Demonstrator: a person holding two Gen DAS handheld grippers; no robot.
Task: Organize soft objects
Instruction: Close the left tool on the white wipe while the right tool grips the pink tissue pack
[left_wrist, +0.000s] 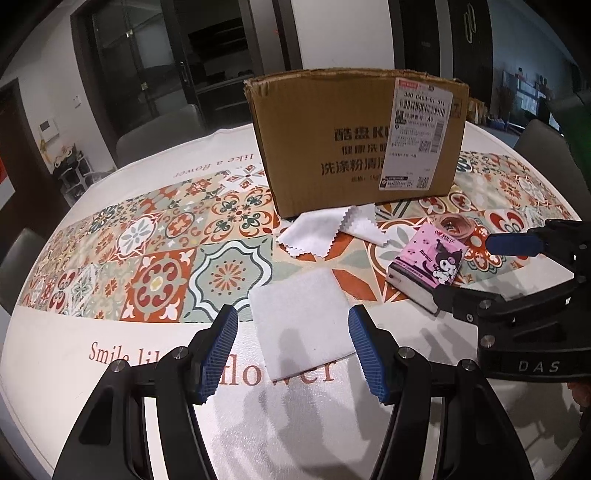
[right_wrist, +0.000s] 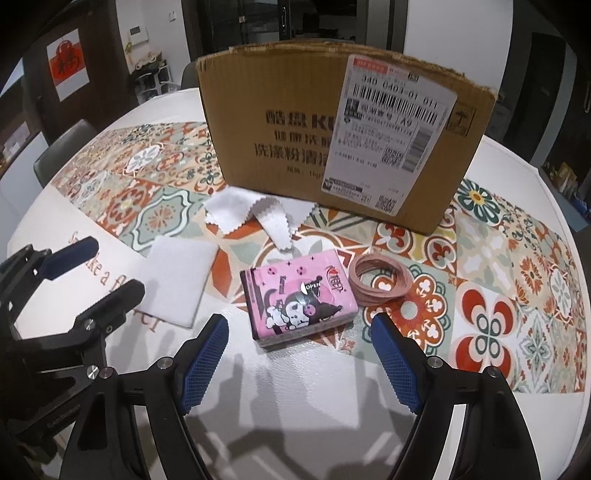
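A white square pad (left_wrist: 301, 321) lies flat on the table, just ahead of and between the fingers of my open, empty left gripper (left_wrist: 293, 350); it also shows in the right wrist view (right_wrist: 177, 280). A pink tissue pack (right_wrist: 297, 299) lies just ahead of my open, empty right gripper (right_wrist: 299, 365); it also shows in the left wrist view (left_wrist: 430, 260). A crumpled white zigzag-edged cloth (right_wrist: 247, 214) lies in front of the cardboard box (right_wrist: 291, 147). A bundle of pinkish rubber bands (right_wrist: 380, 280) lies right of the pack.
The box (left_wrist: 332, 147) stands upright at mid table on a patterned tablecloth (left_wrist: 166, 258). The right gripper (left_wrist: 476, 273) shows in the left wrist view; the left gripper (right_wrist: 92, 266) shows in the right wrist view. Chairs stand around the table edge.
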